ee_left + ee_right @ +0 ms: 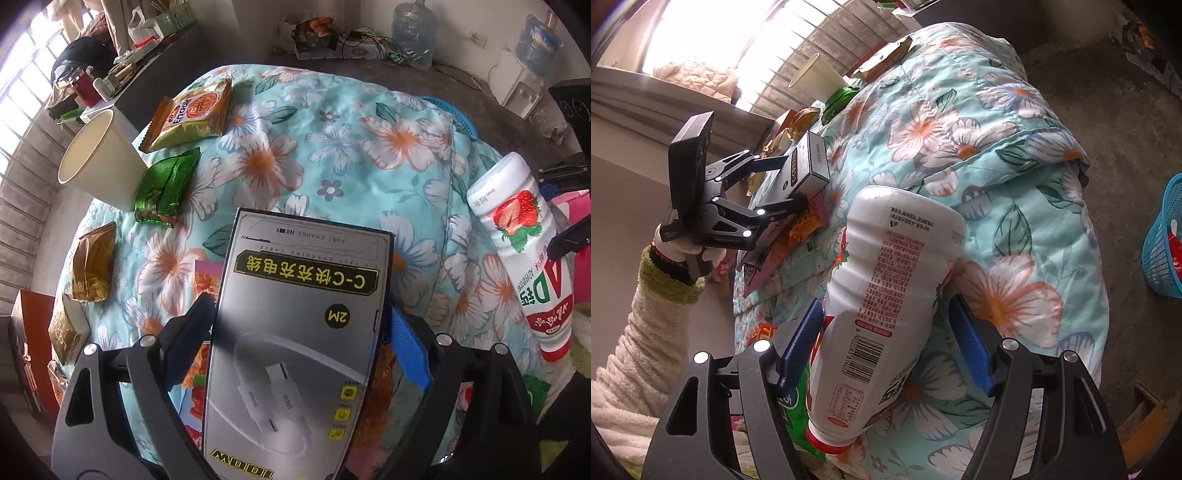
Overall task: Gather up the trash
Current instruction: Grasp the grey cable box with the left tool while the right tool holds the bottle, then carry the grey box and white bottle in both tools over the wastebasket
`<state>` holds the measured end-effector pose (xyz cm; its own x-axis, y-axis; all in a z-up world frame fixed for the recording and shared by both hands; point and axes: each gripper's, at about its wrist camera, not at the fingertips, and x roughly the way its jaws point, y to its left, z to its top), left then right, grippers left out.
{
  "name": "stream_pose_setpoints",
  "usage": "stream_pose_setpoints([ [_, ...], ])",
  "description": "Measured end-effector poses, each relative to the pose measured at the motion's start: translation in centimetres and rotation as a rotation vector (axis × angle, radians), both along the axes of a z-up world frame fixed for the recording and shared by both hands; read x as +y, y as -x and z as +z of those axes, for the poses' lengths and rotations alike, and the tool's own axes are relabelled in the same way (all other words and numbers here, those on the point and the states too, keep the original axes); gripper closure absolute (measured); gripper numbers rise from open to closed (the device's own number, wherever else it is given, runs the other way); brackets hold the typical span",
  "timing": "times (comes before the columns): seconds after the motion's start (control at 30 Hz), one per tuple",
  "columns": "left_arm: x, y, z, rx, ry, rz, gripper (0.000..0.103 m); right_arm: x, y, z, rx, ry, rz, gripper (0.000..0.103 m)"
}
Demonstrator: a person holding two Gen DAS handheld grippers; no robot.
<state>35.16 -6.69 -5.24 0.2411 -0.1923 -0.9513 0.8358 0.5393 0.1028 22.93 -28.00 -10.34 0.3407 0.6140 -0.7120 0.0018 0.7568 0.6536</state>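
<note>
Above the flowered quilt [332, 147], the left gripper [299, 325] pinches a grey cable box [299, 332]; the right gripper [886, 343] straddles a white drink bottle [886, 295], seemingly clamped, though the right finger looks slightly clear. Both are mid-carry; next, swing toward the blue basket [1163, 258] beyond the quilt.

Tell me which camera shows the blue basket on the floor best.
The right wrist view: the blue basket sits at its right edge, mesh wall and some red and white contents visible. The left wrist view shows only a blue sliver of rim behind the floral quilt.
</note>
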Motion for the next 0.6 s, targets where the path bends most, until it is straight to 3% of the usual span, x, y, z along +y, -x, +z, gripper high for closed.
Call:
stream_pose_setpoints([
  [0.4,-1.1,-1.0,-0.1,-0.005,0.011,0.071,0.019,-0.3,1.0,-0.4,0.003,-0.041,-0.054,0.034],
  [0.6,0.1,-0.1,2.6,-0.086,0.073,0.107,0.019,-0.3,1.8,-0.5,0.006,-0.052,-0.101,0.034],
])
